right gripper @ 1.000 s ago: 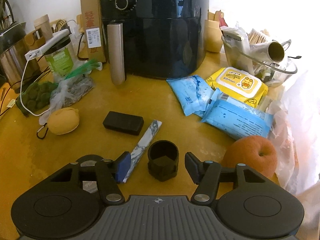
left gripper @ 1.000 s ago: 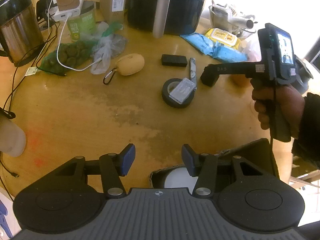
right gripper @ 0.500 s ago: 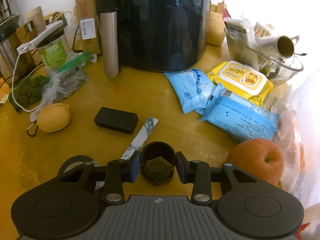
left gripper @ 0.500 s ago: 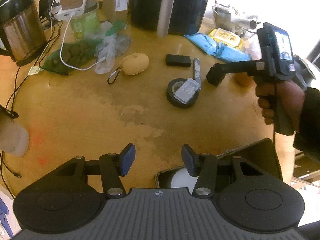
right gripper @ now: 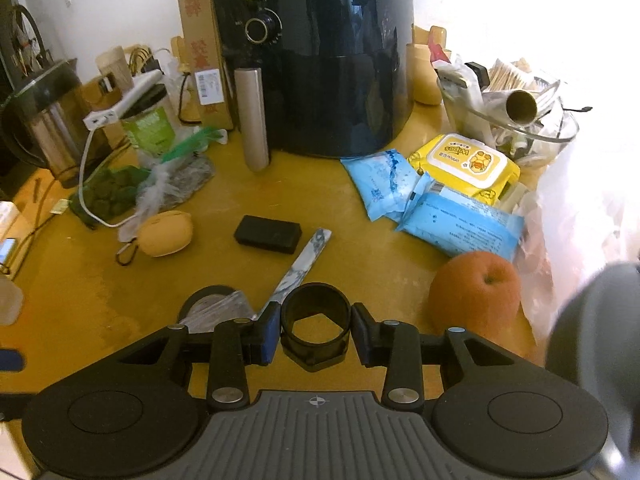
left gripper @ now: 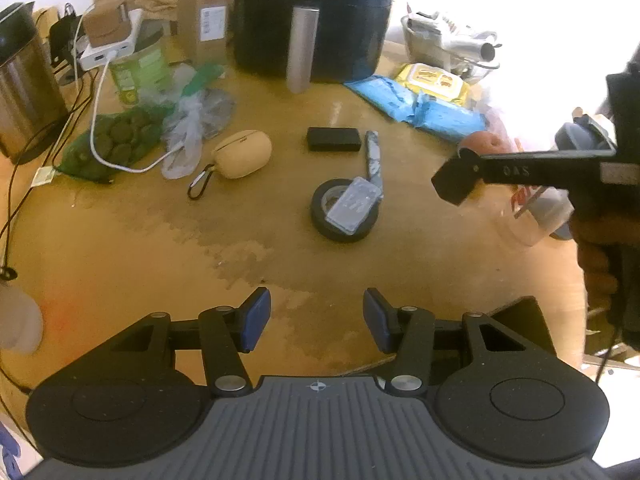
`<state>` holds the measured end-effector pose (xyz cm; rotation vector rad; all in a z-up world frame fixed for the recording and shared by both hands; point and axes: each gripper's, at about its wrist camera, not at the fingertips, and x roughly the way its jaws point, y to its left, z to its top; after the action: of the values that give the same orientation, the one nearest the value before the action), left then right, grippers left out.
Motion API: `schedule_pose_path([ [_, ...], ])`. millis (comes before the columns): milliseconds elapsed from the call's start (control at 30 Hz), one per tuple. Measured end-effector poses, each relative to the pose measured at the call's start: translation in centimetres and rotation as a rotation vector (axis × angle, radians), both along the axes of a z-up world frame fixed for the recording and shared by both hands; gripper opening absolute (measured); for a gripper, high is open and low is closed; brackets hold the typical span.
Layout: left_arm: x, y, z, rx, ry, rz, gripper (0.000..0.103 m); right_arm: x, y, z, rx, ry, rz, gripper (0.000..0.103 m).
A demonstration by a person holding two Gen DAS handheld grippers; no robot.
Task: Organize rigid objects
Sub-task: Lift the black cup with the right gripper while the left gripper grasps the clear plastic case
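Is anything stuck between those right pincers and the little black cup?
Nothing visible. The right gripper has its fingers shut directly on the black cup, held above the table.

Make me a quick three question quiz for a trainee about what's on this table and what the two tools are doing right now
1. True or false: the right tool is shut on the black cup.
2. What lies on top of the tape roll? A) the orange B) a clear plastic case C) the black box
3. Fill in: the left tool is open and holds ____.

Key:
1. True; its fingers press both sides of the cup.
2. B, the clear plastic case. The orange sits beside the blue packets, and the black box lies apart on the table.
3. Nothing.
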<state>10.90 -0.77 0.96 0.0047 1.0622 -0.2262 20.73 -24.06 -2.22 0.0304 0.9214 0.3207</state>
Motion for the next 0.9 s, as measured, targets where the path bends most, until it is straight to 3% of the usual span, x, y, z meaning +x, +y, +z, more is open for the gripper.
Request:
schedule_pose_path([
  [600,2.8,-1.9,0.9,-0.015,-0.068,-0.066,0.050,-4.5,-2.6,3.6,0.096,-0.013,-0.004,0.040],
  [900,4.5,-3.0,-0.1,0.026,-0.095,-0.109,0.050,-6.2,-4.2,4.1,0.133,-0.010,-0.055,0.040],
])
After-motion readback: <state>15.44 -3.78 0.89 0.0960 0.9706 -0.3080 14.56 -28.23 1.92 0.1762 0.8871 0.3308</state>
